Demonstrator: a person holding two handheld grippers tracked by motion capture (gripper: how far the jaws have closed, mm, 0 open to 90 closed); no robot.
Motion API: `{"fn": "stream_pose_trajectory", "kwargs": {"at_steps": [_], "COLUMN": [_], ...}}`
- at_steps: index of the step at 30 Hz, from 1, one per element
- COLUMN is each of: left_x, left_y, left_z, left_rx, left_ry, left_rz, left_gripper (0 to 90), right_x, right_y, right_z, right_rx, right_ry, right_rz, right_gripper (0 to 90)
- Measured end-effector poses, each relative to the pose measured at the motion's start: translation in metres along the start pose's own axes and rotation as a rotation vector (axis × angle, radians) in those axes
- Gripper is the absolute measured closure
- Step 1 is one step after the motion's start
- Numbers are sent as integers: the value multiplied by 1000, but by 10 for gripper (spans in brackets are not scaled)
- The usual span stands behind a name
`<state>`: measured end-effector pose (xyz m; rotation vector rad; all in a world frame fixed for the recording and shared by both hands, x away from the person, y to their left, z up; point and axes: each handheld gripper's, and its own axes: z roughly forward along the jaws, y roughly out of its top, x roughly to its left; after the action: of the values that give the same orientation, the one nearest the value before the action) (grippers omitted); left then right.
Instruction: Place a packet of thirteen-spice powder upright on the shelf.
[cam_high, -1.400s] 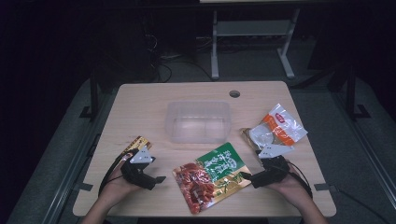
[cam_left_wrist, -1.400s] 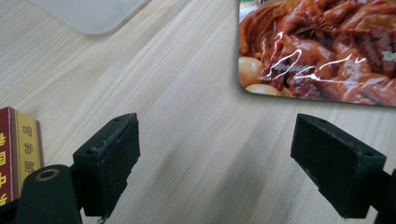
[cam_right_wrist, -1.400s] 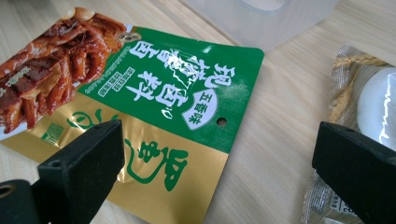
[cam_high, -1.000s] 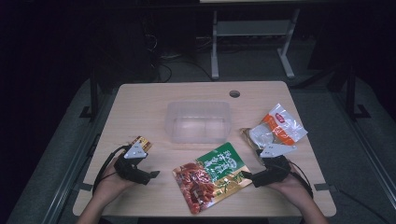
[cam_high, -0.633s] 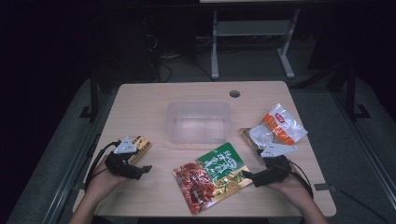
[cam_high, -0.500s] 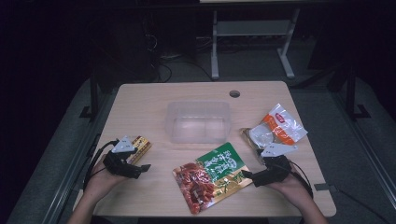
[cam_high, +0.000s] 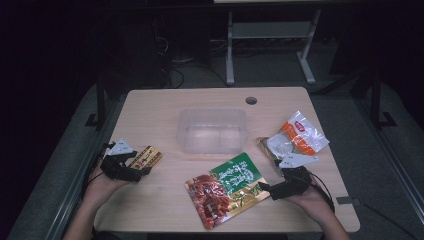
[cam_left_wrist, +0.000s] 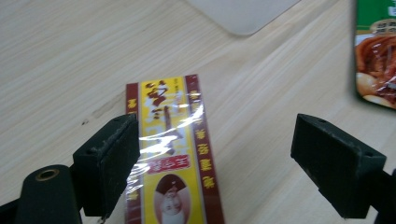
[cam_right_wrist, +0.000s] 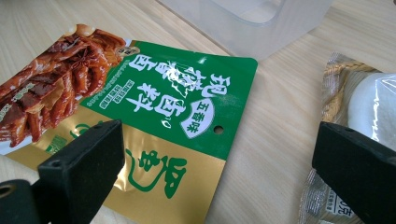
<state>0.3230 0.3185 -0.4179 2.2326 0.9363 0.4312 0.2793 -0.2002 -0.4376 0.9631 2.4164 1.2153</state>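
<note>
L gripper (cam_left_wrist: 215, 172), lower left, gapes over yellow snack bar (cam_left_wrist: 173, 154) to grab; R gripper (cam_right_wrist: 219, 177) wide open, empty, by green pouch (cam_right_wrist: 154, 126).

Both hand-held grippers (cam_high: 142, 172) (cam_high: 265, 189) wide open

Dim room, grey floor (cam_high: 350, 107), pale wooden table (cam_high: 155, 107), white metal frame (cam_high: 270, 35) behind.
</note>
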Motion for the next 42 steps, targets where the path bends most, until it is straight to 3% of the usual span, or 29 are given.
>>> {"fn": "stream_pose_trajectory", "kwargs": {"at_steps": [5,6,8,22,35,42], "left_x": [6,10,13,14,16,16], "left_y": [-5,-9,-12,-23,-24,-23], "left_z": [8,11,14,31,32,31], "left_rx": [3,14,20,119,133,137], "left_ry": [19,26,27,42,53,46], "left_rz": [-36,-63,-79,-70,-79,-103], "left_gripper": [149,149,149,161,297,308], "right_x": [1,1,1,0,0,0], "right_y": [0,0,0,-1,-1,-1], "right_z": [0,0,0,0,0,0], "right_rx": [3,4,4,6,7,8], "right_ry": [0,2,2,4,5,5], "right_rz": [0,0,-1,4,4,6], "right_gripper": [25,25,26,26,27,27]}}
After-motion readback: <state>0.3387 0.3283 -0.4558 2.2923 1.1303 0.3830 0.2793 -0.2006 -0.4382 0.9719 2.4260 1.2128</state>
